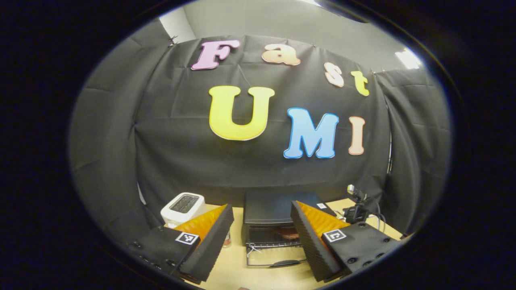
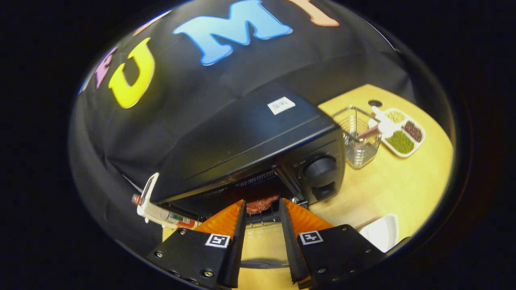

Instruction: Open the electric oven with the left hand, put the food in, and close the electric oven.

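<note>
Wooden tabletop (image 2: 387,181) carries the oven (image 2: 250,141), door down, food (image 2: 262,203) on its rack. Both grippers' fingers spread apart in front of it, holding nothing: left gripper (image 1: 262,237), right gripper (image 2: 261,237).

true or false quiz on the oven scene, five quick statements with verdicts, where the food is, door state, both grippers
1. The electric oven door hangs open. True.
2. The food lies on the table beside the oven. False: it sits on the rack inside the oven.
3. The left hand-held gripper is open and holds nothing. True.
4. The right hand-held gripper is shut on the food. False: its fingers stand apart in front of the oven, gripping nothing.
5. A white toaster stands on top of the oven. False: it stands on the table beside it.
</note>
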A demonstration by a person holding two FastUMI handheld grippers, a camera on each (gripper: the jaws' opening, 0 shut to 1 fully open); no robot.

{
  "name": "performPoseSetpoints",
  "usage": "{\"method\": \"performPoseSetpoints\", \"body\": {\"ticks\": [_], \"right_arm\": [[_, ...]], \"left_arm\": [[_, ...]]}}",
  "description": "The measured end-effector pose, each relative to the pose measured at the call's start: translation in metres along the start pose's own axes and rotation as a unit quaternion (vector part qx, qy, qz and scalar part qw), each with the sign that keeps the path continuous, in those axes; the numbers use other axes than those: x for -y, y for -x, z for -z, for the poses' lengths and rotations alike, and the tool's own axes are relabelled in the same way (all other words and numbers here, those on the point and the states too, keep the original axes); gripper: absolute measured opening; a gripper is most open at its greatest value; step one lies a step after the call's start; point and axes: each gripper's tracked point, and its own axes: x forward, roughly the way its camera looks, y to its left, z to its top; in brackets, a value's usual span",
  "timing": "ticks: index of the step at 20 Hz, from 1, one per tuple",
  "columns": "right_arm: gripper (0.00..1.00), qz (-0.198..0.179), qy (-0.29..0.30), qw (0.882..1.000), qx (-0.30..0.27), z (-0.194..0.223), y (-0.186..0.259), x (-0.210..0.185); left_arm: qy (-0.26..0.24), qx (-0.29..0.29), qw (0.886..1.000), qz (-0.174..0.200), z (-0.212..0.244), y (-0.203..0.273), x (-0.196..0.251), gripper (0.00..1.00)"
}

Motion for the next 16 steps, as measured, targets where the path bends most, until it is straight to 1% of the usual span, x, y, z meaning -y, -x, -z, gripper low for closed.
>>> {"method": "performPoseSetpoints", "body": {"ticks": [2, 3, 5, 7, 8, 10, 12, 13, 15, 16], "right_arm": [[0.48, -0.002, 0.05, 0.998, 0.036, -0.02, 0.034, 0.002], [0.48, -0.005, 0.074, 0.996, 0.054, -0.031, 0.054, 0.002], [0.48, -0.009, 0.125, 0.987, 0.097, -0.056, 0.098, -0.001], [0.48, -0.013, 0.159, 0.977, 0.142, -0.085, 0.14, -0.004], [0.48, -0.014, 0.165, 0.972, 0.167, -0.1, 0.16, -0.006], [0.48, -0.005, 0.166, 0.962, 0.215, -0.126, 0.201, -0.002], [0.48, 0.004, 0.159, 0.953, 0.259, -0.149, 0.234, 0.004], [0.37, 0.009, 0.156, 0.949, 0.275, -0.159, 0.248, 0.007], [0.37, 0.024, 0.151, 0.941, 0.301, -0.175, 0.266, 0.018], [0.59, 0.025, 0.152, 0.939, 0.306, -0.177, 0.271, 0.018]], "left_arm": [[-0.001, 0.002, 1.0, 0.006, 0.002, -0.006, 0.014, 0.96], [-0.001, 0.004, 1.0, 0.011, 0.003, -0.009, 0.021, 0.92], [-0.003, 0.005, 1.0, 0.021, 0.006, -0.013, 0.038, 0.92], [-0.007, 0.007, 1.0, 0.028, 0.007, -0.017, 0.053, 0.92], [-0.009, 0.009, 0.999, 0.03, 0.007, -0.018, 0.061, 0.92], [-0.009, 0.02, 0.999, 0.028, 0.0, -0.017, 0.073, 0.96], [-0.004, 0.033, 0.999, 0.033, -0.008, -0.015, 0.088, 0.96], [-0.004, 0.038, 0.999, 0.033, -0.012, -0.013, 0.094, 1.0], [-0.006, 0.046, 0.998, 0.039, -0.016, -0.012, 0.105, 1.0], [-0.008, 0.047, 0.998, 0.041, -0.016, -0.013, 0.109, 1.0]]}}
